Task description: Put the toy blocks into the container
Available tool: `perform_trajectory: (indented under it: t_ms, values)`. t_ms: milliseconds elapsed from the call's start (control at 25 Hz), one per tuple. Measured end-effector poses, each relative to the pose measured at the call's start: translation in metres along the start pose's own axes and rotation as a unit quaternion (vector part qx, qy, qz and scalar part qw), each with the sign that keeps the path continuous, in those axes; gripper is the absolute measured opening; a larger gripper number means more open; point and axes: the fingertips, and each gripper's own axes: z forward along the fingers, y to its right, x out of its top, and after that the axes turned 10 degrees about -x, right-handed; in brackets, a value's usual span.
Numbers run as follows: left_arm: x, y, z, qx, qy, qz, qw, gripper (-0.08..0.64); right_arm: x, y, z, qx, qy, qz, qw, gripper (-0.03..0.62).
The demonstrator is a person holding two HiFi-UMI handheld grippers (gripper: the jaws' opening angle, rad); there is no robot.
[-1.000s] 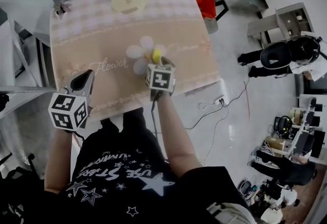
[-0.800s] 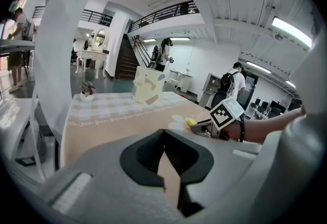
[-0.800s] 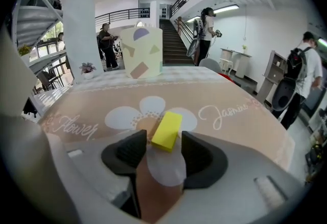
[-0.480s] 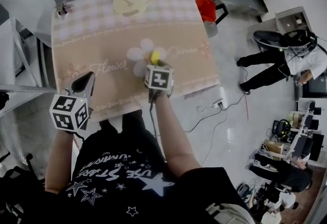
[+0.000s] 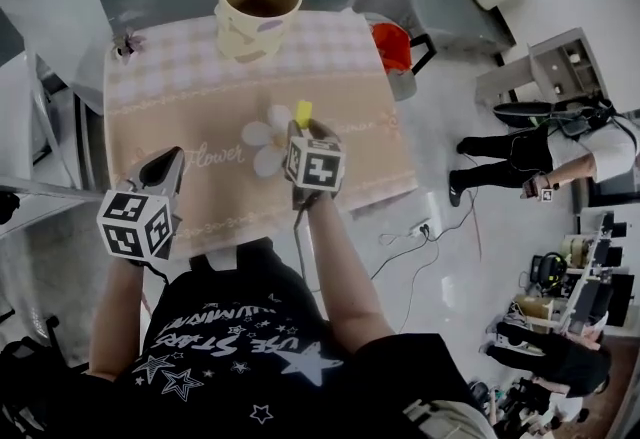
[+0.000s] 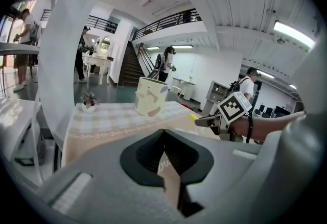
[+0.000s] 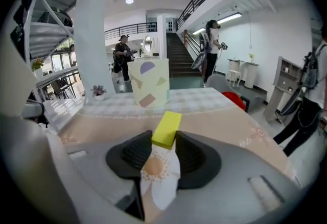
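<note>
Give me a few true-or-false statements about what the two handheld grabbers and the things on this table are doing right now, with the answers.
1. The right gripper grips a yellow block between its jaws. True.
2. The left gripper holds a block too. False: its jaws are together with nothing between them.
3. The container stands at the far edge of the table. True.
4. The yellow block is already inside the container. False: it is in the right gripper, well short of the container.
5. A small potted plant sits on the table's far left corner. True.
</note>
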Motion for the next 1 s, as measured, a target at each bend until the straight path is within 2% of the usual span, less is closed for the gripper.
perform_trajectory:
  t_ms: [400, 640, 1000]
  values:
    - [0.044, -0.008, 0.011, 0.031, 0.042, 0.007, 0.9986, 0.009, 0.098, -0.006, -0.004, 0.05, 0.089, -0.021, 0.995, 0.146]
    - [0.068, -0.017, 0.011, 0.061, 0.065, 0.011, 0.996, 0.009, 0.157, -0.016, 0.003, 0.086, 0.133, -0.071, 0.985, 0.147]
    - [0.091, -0.033, 0.013, 0.11, 0.083, 0.005, 0.9905, 0.009, 0.242, -0.04, 0.027, 0.138, 0.186, -0.099, 0.968, 0.146]
